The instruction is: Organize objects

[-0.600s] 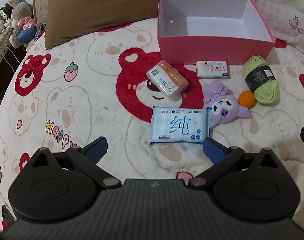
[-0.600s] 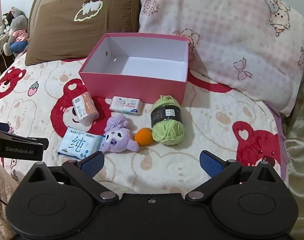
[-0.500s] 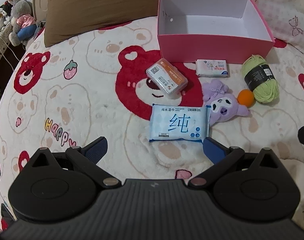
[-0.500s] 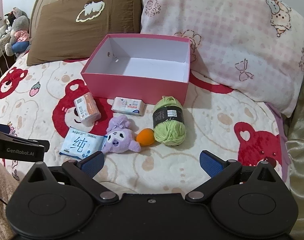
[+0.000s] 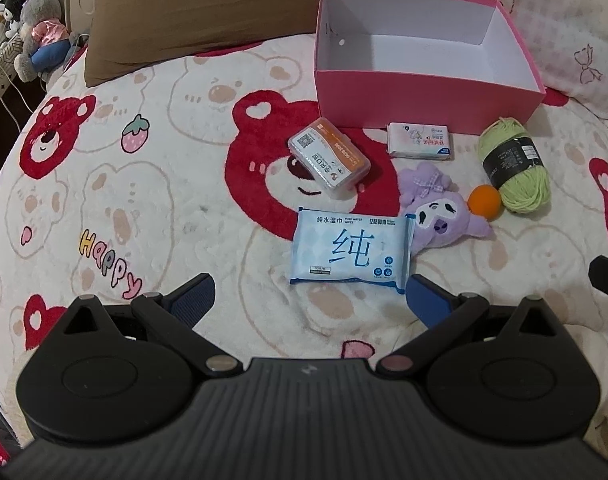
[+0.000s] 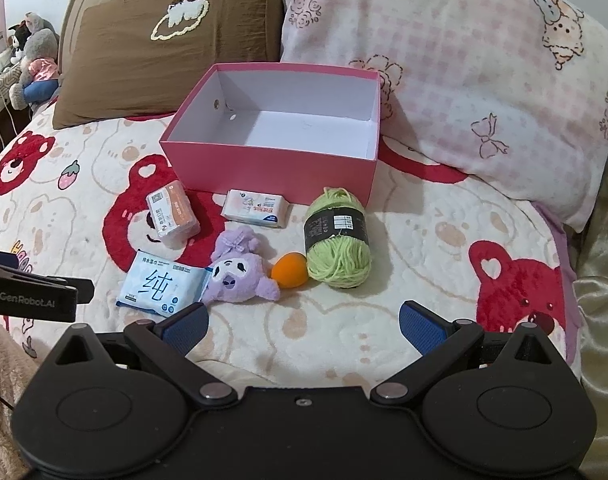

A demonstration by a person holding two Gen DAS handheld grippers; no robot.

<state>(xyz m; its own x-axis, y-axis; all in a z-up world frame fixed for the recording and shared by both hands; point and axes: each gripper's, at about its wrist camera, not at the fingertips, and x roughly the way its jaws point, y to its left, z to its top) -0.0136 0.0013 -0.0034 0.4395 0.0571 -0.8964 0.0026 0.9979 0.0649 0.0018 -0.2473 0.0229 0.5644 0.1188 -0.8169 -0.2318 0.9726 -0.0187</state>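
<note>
A: Nearest the cameras?
B: The left gripper (image 5: 308,295) and right gripper (image 6: 301,322), each spread wide and grasping nothing, above the bear-print bed (image 6: 444,240).

A: Next row?
B: A flat light-blue wipes pack (image 5: 350,251) with a large blue character lies just beyond the left gripper. Its right edge touches a purple plush toy (image 5: 444,216), white-faced, bow at the far end. An orange ball (image 5: 484,202) sits against the plush, beside a green yarn skein (image 5: 514,172) wrapped in a black band.

A: Farther?
B: A clear, orange-labelled case (image 5: 330,158) lies angled at the left; a small white tissue pack (image 5: 420,141) lies to its right, just before the box.

A: And the box?
B: A pink box (image 6: 271,168), white inside, open-topped, fronting a brown pillow (image 6: 175,52) and a pink checked pillow (image 6: 484,72).
</note>
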